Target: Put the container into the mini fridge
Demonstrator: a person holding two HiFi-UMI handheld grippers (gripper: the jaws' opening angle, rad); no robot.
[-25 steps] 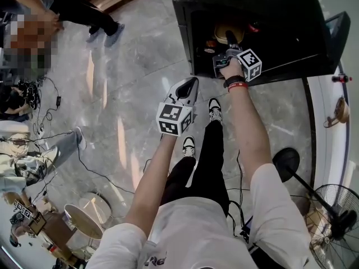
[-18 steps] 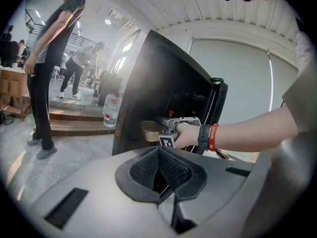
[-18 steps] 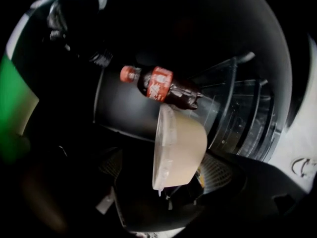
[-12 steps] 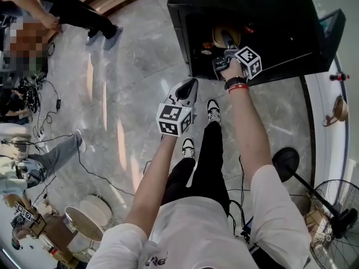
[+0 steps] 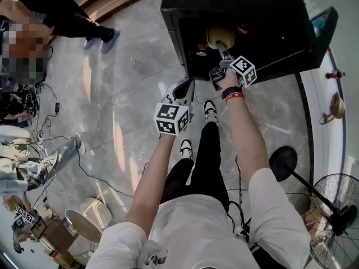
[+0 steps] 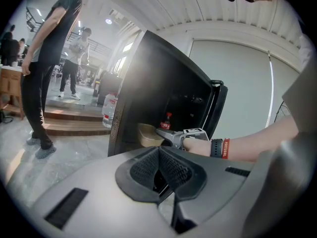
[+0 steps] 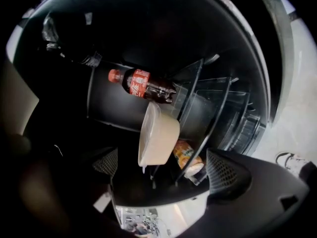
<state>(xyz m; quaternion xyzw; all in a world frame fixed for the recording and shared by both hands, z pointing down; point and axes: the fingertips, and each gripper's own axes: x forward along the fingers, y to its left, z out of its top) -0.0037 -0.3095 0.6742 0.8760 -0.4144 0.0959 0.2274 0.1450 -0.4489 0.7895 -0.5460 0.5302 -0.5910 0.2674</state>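
Observation:
The black mini fridge [image 5: 280, 15] stands open on the floor. A cream container [image 5: 220, 36] rests on its wire shelf, seen tilted in the right gripper view [image 7: 157, 133]. My right gripper [image 5: 222, 54] reaches into the fridge mouth just in front of the container. Its jaws stand wide open [image 7: 163, 170] with the container beyond them, untouched by the pads. My left gripper [image 5: 189, 84] hangs outside the fridge, lower left of the opening. It is shut [image 6: 159, 170] and holds nothing. From the left gripper view the container [image 6: 148, 133] shows inside beside the right gripper [image 6: 171, 135].
A cola bottle [image 7: 141, 86] lies on the shelf behind the container, and an orange can [image 7: 187, 155] stands below it. The fridge door [image 5: 322, 32] swings open to the right. Bystanders [image 5: 33, 15], floor cables [image 5: 53, 102], a fan [image 5: 334, 220] and a round stand base [image 5: 283, 162] surround me.
The right gripper's jaws have opened and let go of the container, which now sits on the shelf. The gripper has drawn back slightly. The left gripper has barely moved.

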